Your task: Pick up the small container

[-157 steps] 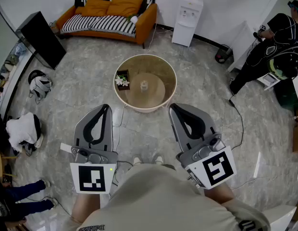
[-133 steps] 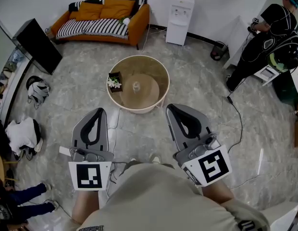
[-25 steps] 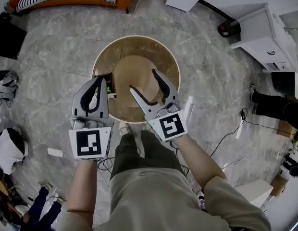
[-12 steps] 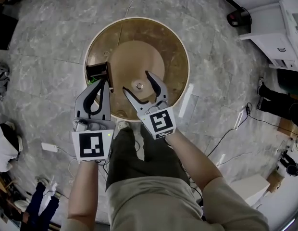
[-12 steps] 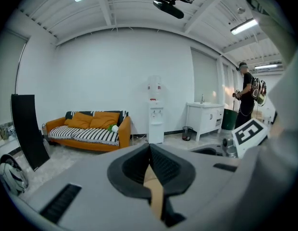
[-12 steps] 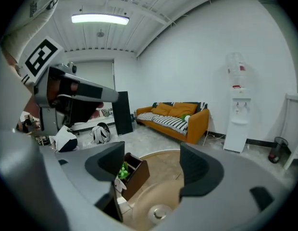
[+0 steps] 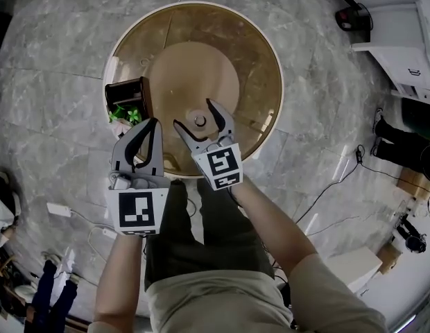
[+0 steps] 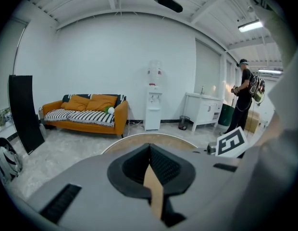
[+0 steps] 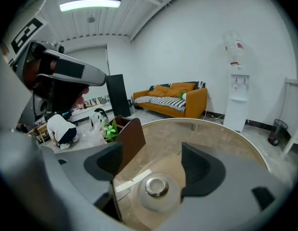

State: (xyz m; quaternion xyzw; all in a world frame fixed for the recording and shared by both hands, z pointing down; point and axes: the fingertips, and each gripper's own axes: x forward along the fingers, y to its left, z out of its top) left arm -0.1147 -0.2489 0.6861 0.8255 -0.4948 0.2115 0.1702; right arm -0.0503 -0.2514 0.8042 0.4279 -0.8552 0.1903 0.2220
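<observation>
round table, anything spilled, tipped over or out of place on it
Nothing stands out. The small container stands upright near the middle of the table, untouched, between the opening jaws of the right gripper. The brown box with the plant sits upright at the table's edge.

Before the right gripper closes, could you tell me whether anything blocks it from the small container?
Nothing visible does. The right gripper has its jaws opening with the small container between them, untouched; the planter box stands clear to one side.
</observation>
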